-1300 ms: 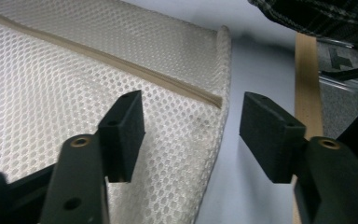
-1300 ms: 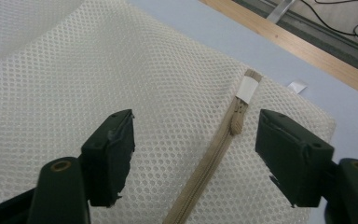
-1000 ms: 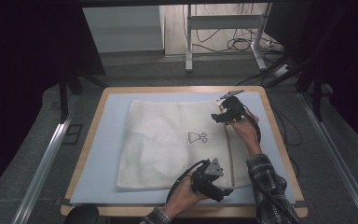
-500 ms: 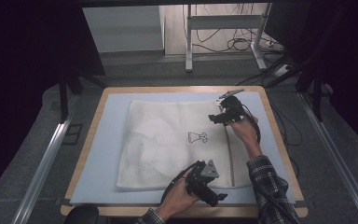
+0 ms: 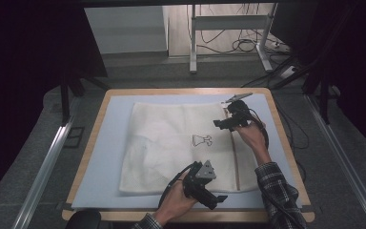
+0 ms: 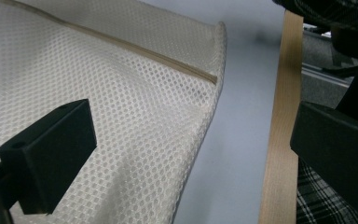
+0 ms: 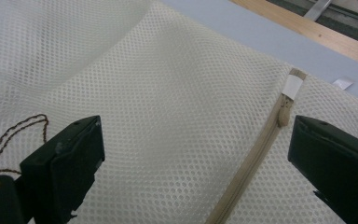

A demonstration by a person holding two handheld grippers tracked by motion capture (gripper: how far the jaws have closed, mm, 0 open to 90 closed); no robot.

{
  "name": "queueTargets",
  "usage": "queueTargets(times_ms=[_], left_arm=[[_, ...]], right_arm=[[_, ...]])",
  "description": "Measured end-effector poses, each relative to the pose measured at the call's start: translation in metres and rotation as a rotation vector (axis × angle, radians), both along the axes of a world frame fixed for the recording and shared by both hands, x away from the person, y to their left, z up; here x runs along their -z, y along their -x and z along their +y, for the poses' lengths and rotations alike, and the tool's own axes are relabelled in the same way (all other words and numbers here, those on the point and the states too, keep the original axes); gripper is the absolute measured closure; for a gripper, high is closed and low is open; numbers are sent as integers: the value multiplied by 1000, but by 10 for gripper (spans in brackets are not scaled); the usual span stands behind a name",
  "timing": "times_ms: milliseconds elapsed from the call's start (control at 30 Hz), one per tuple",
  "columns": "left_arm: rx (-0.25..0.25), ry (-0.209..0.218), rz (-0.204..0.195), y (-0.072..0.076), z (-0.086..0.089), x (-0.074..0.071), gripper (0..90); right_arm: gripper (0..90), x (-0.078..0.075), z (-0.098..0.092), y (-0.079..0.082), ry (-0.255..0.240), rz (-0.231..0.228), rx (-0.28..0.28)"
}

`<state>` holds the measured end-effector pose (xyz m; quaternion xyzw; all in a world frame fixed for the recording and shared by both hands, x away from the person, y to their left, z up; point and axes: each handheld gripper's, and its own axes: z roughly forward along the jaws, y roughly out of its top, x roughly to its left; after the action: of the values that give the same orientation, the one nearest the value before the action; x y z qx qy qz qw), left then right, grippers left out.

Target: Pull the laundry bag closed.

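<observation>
Two pairs of black fingers are standing wide open and holding nothing, each hanging just over a cream mesh laundry bag (image 5: 181,143) that is lying flat on the blue mat (image 5: 109,148) of the table (image 5: 88,143). In the right gripper view the fingers are straddling the tan zipper (image 7: 251,163), with its pull (image 7: 284,112) and a small white tab lying between them near the bag's far end; the right gripper (image 5: 228,120) is hovering there, at the far right part of the bag. The left gripper (image 5: 208,191) is hanging over the near right corner, where the left gripper view is showing the mesh edge curling up beside the wooden table rim. Judging from this, the step in hand is lining up for the zipper: the right fingers will need to be coming down and closing on the pull, while the left ones are pinning or pinching the near corner to keep the fabric taut. Both forearms are reaching in from the near edge, the right, in a plaid sleeve (image 5: 276,191), stretching farther forward, the left wrist bending low and turning rightward
</observation>
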<state>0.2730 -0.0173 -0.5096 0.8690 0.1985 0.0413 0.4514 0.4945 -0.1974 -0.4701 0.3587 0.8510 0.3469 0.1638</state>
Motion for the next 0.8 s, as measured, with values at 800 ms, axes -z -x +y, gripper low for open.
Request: queueTargets(times_ms=[800], left_arm=[[-104, -22, 10, 10, 70, 2, 0]], right_arm=[[0, -5, 8, 31, 10, -14, -63]])
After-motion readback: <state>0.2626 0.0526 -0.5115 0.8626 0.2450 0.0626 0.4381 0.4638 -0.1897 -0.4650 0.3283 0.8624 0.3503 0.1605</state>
